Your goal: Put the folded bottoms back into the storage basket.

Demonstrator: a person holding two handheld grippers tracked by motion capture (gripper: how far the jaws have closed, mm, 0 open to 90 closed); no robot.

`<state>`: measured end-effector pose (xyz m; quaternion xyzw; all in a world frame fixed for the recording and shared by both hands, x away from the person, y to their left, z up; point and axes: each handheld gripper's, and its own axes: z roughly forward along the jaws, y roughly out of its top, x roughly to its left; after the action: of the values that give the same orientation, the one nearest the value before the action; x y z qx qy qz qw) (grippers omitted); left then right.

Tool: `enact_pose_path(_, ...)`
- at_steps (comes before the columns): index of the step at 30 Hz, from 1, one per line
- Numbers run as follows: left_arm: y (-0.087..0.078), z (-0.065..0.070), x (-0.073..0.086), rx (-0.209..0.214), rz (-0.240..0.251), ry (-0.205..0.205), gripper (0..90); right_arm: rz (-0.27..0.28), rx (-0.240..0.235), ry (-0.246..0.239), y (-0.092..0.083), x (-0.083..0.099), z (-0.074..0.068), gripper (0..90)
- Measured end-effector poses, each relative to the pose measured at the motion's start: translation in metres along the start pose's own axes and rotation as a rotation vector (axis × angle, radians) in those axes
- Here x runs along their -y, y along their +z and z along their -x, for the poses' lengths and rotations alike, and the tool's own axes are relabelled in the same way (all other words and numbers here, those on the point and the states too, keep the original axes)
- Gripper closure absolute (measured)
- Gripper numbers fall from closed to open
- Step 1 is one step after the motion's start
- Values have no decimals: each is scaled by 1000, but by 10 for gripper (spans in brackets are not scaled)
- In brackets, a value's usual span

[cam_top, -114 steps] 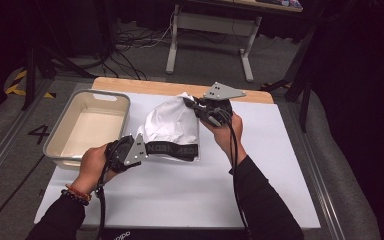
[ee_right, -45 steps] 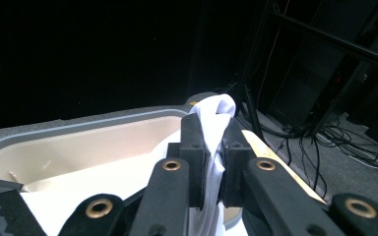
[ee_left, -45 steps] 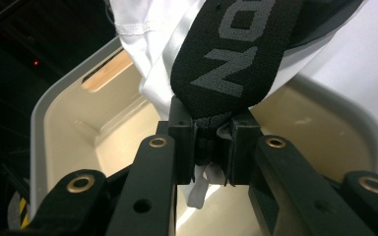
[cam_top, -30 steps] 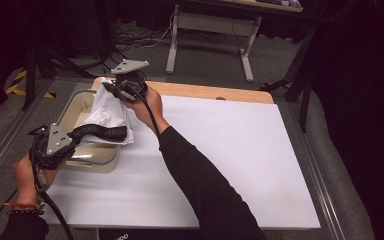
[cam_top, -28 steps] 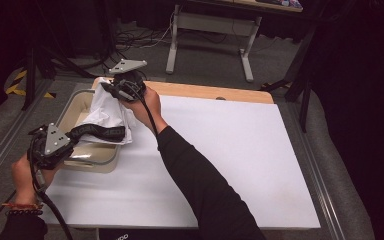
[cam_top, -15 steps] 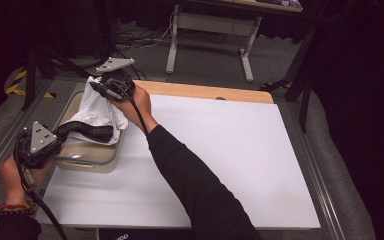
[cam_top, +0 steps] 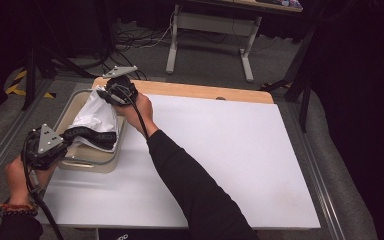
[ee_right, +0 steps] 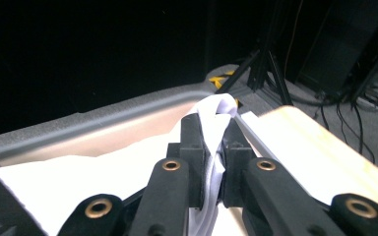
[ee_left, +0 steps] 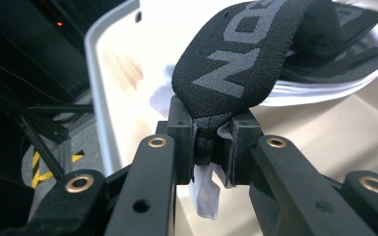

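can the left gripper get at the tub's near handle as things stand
Probably not yet: the left gripper is shut on the garment's black waistband, so its jaws are occupied. The tub sits just beside it, so releasing would likely free the way.

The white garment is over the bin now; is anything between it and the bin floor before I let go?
Nothing visible blocks it. The white garment hangs over the bin, held by the left gripper on its black waistband and by the right gripper on white cloth. The bin floor beneath looks bare where it shows.
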<state>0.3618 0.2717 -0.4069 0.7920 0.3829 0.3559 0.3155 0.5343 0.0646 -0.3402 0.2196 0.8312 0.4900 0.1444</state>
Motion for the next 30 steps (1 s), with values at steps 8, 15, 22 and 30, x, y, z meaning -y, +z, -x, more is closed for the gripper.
enact_pose_path(8, 6, 0, 3, 33, -3, -35, 708, -51, 17, 88, 12, 31, 19, 834)
enact_pose_path(15, 1, 6, -1, 44, -1, -27, 603, -69, 36, 92, 12, 48, 23, 830)
enact_pose_path(22, -15, 3, -8, 81, 79, -92, 511, -68, 39, 106, 7, 53, 28, 809)
enact_pose_path(30, -8, 17, -20, 100, 122, -108, 476, -55, 61, 105, 0, 60, 31, 673)
